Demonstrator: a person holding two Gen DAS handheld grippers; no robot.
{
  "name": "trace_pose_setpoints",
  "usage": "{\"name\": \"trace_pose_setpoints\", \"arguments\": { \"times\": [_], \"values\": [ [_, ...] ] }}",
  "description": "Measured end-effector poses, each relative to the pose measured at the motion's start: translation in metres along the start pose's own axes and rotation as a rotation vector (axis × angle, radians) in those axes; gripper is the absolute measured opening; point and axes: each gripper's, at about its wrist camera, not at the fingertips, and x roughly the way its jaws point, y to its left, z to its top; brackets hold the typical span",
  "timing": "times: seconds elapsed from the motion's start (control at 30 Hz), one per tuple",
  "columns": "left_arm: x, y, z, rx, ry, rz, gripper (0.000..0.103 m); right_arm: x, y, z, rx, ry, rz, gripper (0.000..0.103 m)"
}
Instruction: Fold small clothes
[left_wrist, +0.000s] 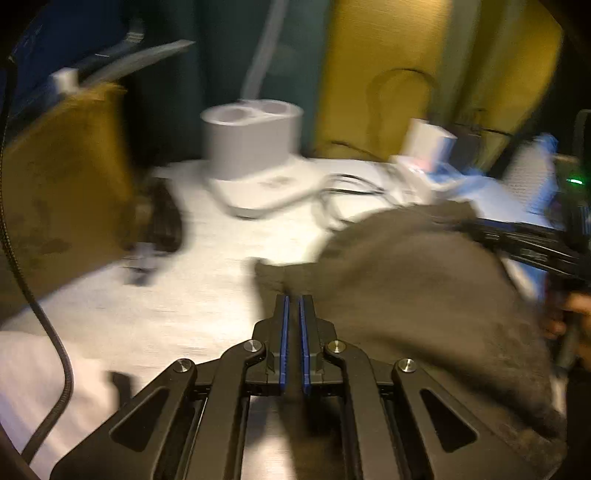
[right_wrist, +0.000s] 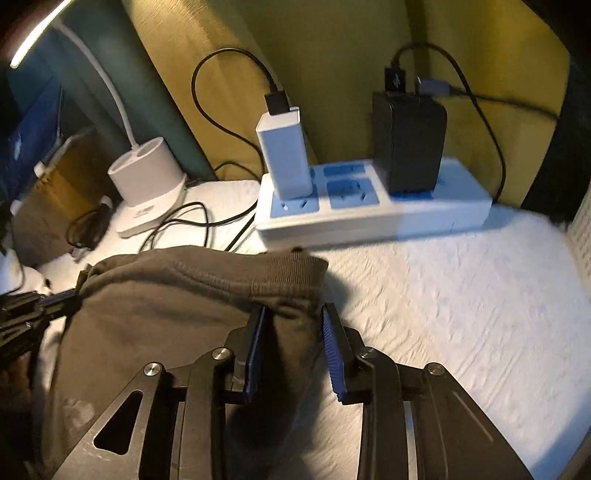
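White textured cloth covers the work surface, w/ a yellow-green wall at the far side. Dark grey garment lies bunched on the cloth, near-left in the right wrist view, its ribbed band along the far edge; in the left wrist view the garment sits to the right, badly blurred.

White power strip w/ blue sockets is just beyond the band, by the wall, carrying a black adapter and a white charger. White lamp base stands far left, black cables looped between it and the strip. Brown box at far left.

Right gripper: fingers partly apart, straddling a fold of the garment below the band, not pressed onto it. Left gripper: blue pads almost together at the garment's near-left edge; can't tell if fabric is pinched, too blurred.
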Motion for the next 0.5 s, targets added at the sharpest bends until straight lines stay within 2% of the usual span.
{"name": "trace_pose_setpoints", "arguments": {
  "times": [0.1,0.3,0.37,0.4,0.43,0.47,0.5],
  "values": [
    [-0.014,0.015,0.004,-0.054,-0.006,-0.038,0.005,-0.006,-0.003,0.0,0.0,0.01,-0.02,0.032],
    [-0.041,-0.001,-0.012,-0.004,-0.002,-0.085,0.007,-0.033,0.002,-0.007,-0.024,0.01,-0.053,0.032],
    [-0.05,-0.012,-0.021,0.012,0.0,-0.112,0.019,-0.043,0.007,-0.013,-0.044,0.015,-0.069,0.032],
    [-0.055,-0.018,-0.026,0.018,0.001,-0.129,0.035,-0.049,0.009,-0.017,-0.053,0.016,-0.073,0.033],
    [-0.061,-0.023,-0.032,0.024,0.0,-0.153,0.047,-0.053,0.01,-0.021,-0.058,0.018,-0.077,0.039],
    [-0.066,-0.028,-0.037,0.026,-0.005,-0.172,0.049,-0.058,0.011,-0.026,-0.062,0.02,-0.081,0.055],
    [-0.069,-0.031,-0.041,0.027,-0.003,-0.182,0.049,-0.063,0.012,-0.032,-0.061,0.017,-0.081,0.065]
  ]
}}
